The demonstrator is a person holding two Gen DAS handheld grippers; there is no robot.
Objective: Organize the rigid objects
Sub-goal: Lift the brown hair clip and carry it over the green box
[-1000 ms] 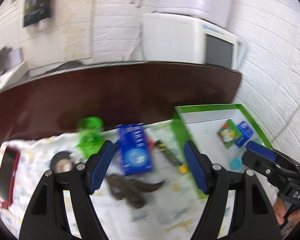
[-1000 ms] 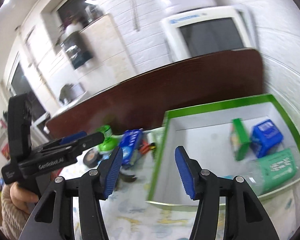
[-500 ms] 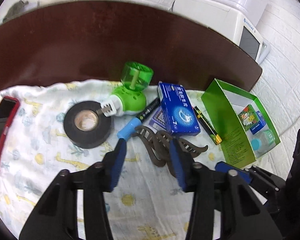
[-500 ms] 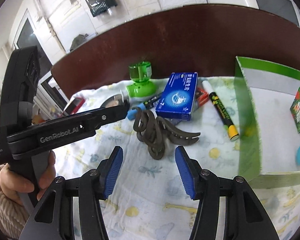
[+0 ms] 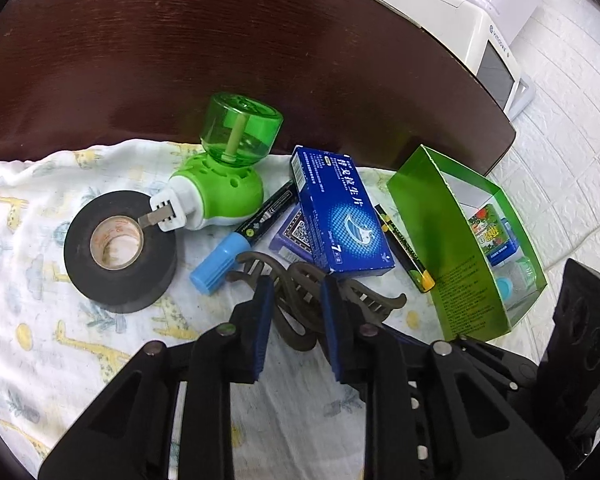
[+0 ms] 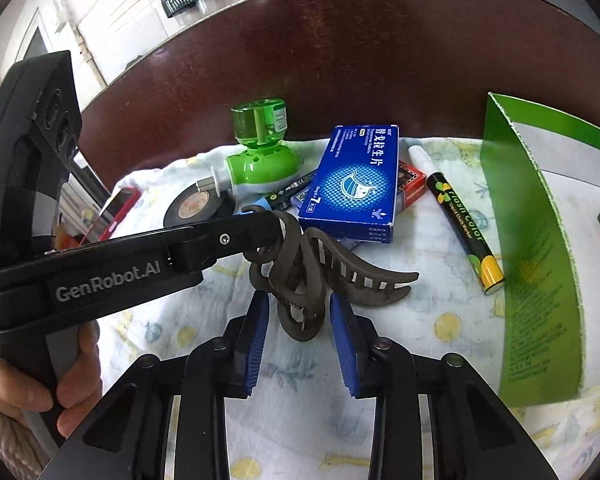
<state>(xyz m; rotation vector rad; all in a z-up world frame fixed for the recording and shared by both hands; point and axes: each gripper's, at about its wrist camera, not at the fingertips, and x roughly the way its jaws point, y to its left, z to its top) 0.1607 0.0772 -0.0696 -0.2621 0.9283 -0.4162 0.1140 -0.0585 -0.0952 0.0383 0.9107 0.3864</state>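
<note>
A brown hair claw clip [image 5: 364, 300] lies on the giraffe-print cloth [image 5: 80, 344], in front of a blue medicine box [image 5: 340, 212]. My left gripper [image 5: 296, 296] is closing and its blue pads press on the clip's middle. In the right wrist view its fingertip [image 6: 268, 222] sits on the clip's [image 6: 364, 276] left end. My right gripper [image 6: 300, 316] is also closing. The clip's rounded end lies between its pads with a thin gap on each side. The green open box [image 6: 540, 264] stands to the right.
Behind the clip lie a green plug-in repellent [image 5: 224, 176], a black tape roll [image 5: 120, 248], a blue-capped marker [image 5: 240, 240], a yellow-capped chalk marker [image 6: 464, 216] and a card pack [image 6: 410, 184]. A red phone [image 6: 116, 208] lies far left. Small packets [image 5: 496, 236] sit in the green box.
Both grippers came down and forward onto the hair clip. The left jaws narrowed from wide to pressing on it. The right jaws narrowed around the clip's near end.
</note>
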